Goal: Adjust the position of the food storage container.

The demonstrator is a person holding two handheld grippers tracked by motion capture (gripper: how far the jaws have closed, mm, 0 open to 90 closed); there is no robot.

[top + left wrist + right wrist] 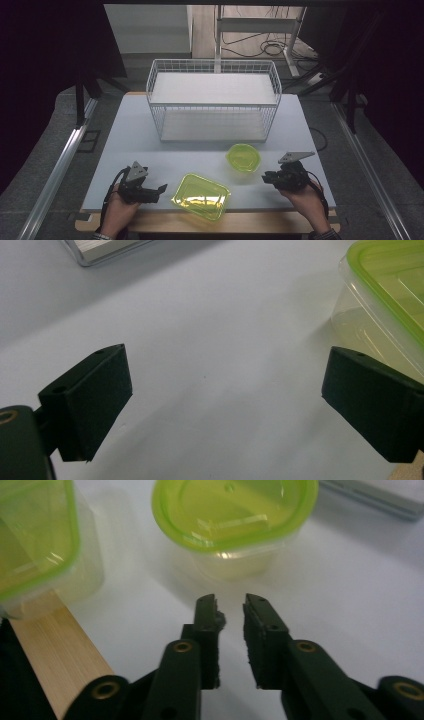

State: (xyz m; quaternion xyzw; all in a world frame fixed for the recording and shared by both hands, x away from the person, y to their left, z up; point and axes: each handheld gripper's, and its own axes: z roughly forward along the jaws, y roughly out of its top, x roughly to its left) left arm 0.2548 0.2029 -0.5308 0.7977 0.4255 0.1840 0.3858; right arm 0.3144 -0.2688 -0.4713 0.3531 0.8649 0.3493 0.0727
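Two green-lidded containers (201,196), one wire rack (214,100)

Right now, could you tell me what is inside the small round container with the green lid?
The small round container looks empty: through its translucent lid and clear wall no contents show, just yellowish plastic. Glare on the lid hides part of the bottom, so something flat and thin could escape notice.

The rectangular container (385,305) is cut off by the left gripper view's right edge, its far end unseen.
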